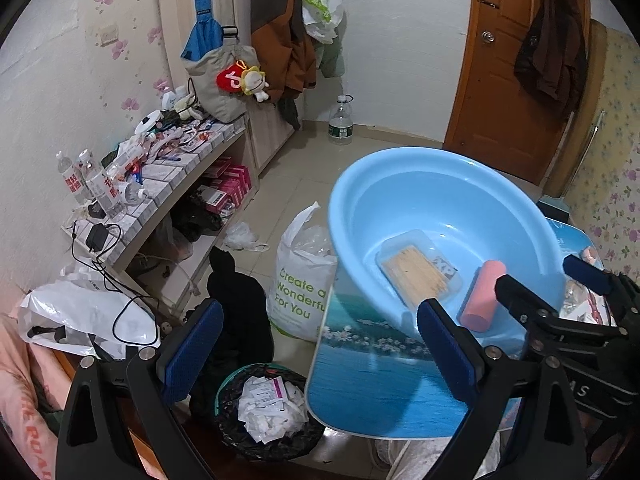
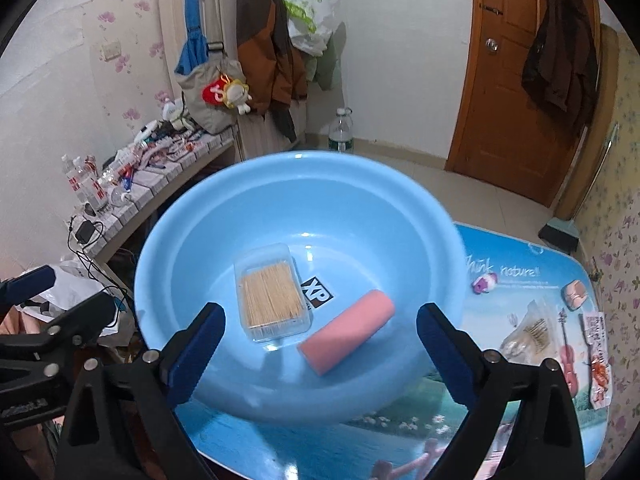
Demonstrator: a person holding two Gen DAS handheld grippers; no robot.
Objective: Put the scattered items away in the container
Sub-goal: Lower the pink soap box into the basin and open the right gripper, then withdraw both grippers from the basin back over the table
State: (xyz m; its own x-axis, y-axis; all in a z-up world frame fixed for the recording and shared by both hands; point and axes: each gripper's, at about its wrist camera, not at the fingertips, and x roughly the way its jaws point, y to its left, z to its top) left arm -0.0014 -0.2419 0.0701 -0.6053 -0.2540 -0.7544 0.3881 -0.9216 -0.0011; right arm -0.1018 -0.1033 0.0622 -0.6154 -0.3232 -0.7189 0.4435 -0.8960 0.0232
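A light blue basin [image 2: 280, 208] stands on a small table [image 2: 520, 248] with a sea print. Inside it lie a clear toothpick box [image 2: 274, 292] and a pink roll [image 2: 346, 330]. The basin [image 1: 440, 176], box [image 1: 418, 274] and roll [image 1: 482, 296] also show in the left wrist view. On the table right of the basin lie a small purple toy [image 2: 485, 282], a round pink item [image 2: 574, 295], a clear bag [image 2: 528, 332] and a red-printed packet [image 2: 598, 356]. My right gripper [image 2: 320, 352] is open and empty, just before the basin. My left gripper [image 1: 320, 348] is open and empty, at the table's left edge.
A lined waste bin [image 1: 272, 408] with paper sits on the floor below the left gripper, beside a white printed bag [image 1: 304, 280] and black cloth [image 1: 236, 304]. A cluttered shelf [image 1: 168, 168] runs along the left wall. A water bottle [image 1: 341, 120] and a wooden door [image 1: 508, 60] are at the back.
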